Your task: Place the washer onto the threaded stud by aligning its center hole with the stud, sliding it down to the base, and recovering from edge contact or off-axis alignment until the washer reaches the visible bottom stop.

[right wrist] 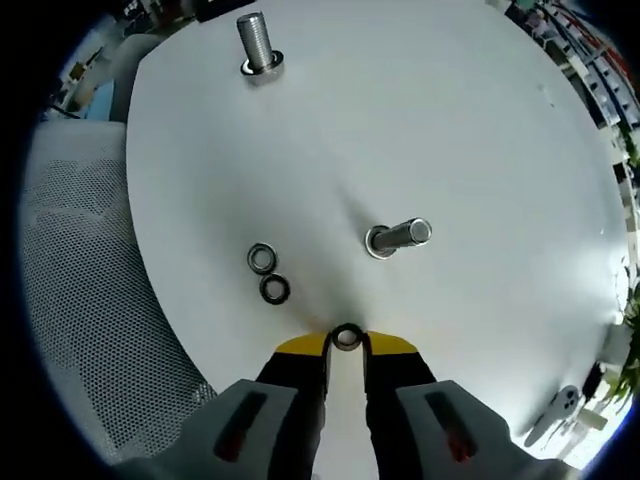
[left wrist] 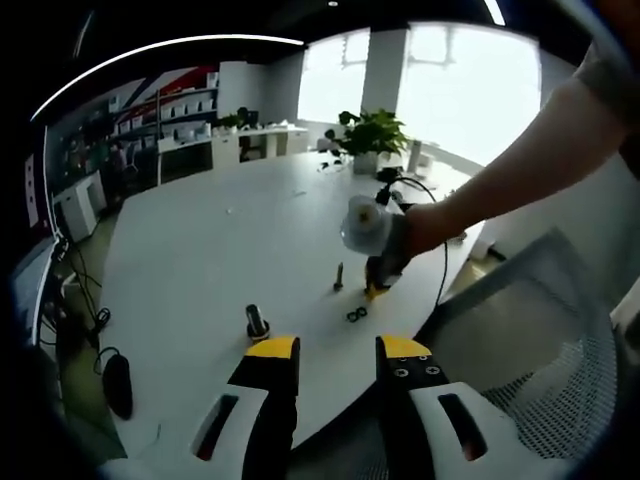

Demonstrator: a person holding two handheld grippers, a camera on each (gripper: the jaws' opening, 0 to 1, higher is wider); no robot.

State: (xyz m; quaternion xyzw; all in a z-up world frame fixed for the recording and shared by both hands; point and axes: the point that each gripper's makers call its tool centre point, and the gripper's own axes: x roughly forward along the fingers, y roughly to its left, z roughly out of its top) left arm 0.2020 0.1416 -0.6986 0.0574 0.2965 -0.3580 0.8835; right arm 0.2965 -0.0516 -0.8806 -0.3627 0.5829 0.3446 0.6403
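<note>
My right gripper (right wrist: 346, 343) is shut on a small steel washer (right wrist: 346, 336), held flat between its yellow tips just above the white table (right wrist: 470, 130). A slim threaded stud (right wrist: 402, 236) stands a short way ahead and to the right, with a ring at its base. A thicker bolt (right wrist: 258, 42) stands farther off. Two loose washers (right wrist: 268, 273) lie side by side to the left of the tips. In the left gripper view, my left gripper (left wrist: 338, 350) hangs open over the table edge, holding nothing. Beyond it are the slim stud (left wrist: 338, 277), the thick bolt (left wrist: 257, 322), the loose washers (left wrist: 356, 315) and the right gripper (left wrist: 376, 288) in a hand.
A grey mesh chair (left wrist: 540, 330) stands at the table's near edge, also seen as mesh chair (right wrist: 90, 300). A potted plant (left wrist: 370, 135) sits at the far side. A black object (left wrist: 117, 385) lies on the floor. A small white device (right wrist: 565, 403) rests near the rim.
</note>
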